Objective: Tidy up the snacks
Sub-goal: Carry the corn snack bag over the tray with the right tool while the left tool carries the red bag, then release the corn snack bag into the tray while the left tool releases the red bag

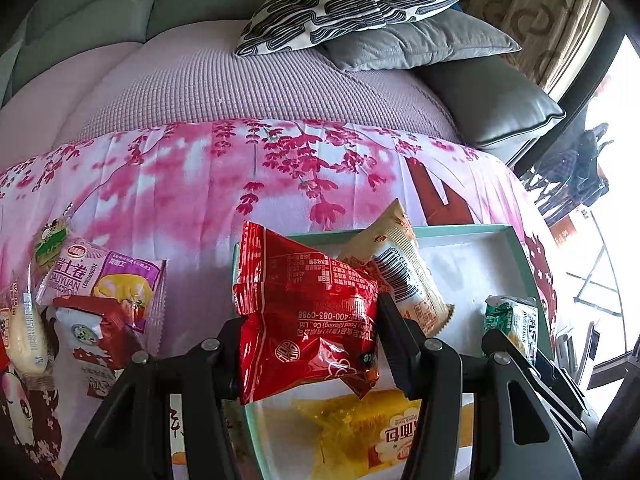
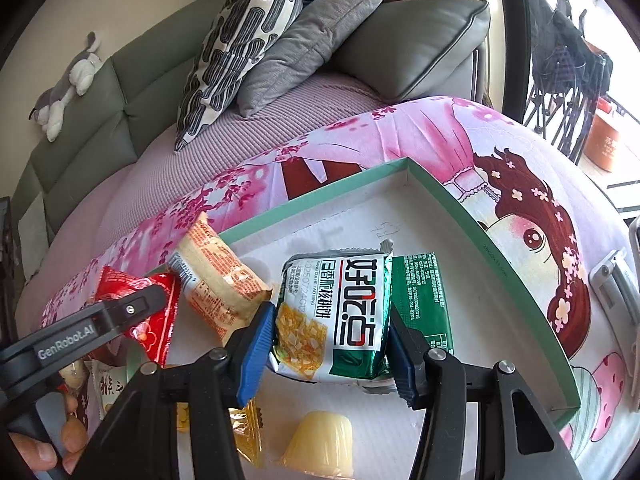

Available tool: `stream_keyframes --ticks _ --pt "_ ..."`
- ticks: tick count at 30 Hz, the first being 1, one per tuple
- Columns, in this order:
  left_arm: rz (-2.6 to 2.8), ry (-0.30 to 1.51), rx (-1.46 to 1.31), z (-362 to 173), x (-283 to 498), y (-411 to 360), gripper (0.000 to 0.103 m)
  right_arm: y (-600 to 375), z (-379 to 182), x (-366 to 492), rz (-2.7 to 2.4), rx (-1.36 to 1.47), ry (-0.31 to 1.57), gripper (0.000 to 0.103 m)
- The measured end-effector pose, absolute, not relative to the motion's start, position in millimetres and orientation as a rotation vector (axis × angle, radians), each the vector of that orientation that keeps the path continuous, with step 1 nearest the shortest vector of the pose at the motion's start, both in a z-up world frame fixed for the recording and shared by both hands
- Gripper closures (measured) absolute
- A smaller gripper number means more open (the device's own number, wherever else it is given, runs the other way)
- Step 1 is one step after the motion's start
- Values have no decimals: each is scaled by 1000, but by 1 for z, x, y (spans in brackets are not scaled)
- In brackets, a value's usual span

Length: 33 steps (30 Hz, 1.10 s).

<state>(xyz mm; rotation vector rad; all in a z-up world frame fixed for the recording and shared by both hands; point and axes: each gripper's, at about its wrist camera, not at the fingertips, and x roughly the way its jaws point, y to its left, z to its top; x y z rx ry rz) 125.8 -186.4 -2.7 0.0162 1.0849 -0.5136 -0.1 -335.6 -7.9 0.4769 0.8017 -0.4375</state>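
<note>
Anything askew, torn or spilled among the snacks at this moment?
Nothing spilled or torn. The tan snack pack lies propped over the teal box rim, half in, half out. Several packets lie loose on the floral cloth outside the box.

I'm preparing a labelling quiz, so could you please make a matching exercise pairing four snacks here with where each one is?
Things:
1. red packet
2. green packet
3. jelly cup
4. purple packet

Places:
A. on the tray floor, near edge, not gripped
B. in the right gripper
C. on the cloth, left of the tray
D. in the left gripper

Pairs: 1-D, 2-B, 3-A, 4-C
</note>
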Motion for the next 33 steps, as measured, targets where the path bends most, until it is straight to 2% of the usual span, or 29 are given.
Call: stream_keyframes --ticks 14,17,33 --pt "-510 1140 -12 -10 125 -185 46 -335 -5 -1 -426 481 798 47" --pt "-500 1133 -13 -5 123 -181 39 -333 -2 -2 -422 476 790 47" --pt "-390 1042 -36 19 102 -122 32 -326 9 -3 -396 470 769 47"
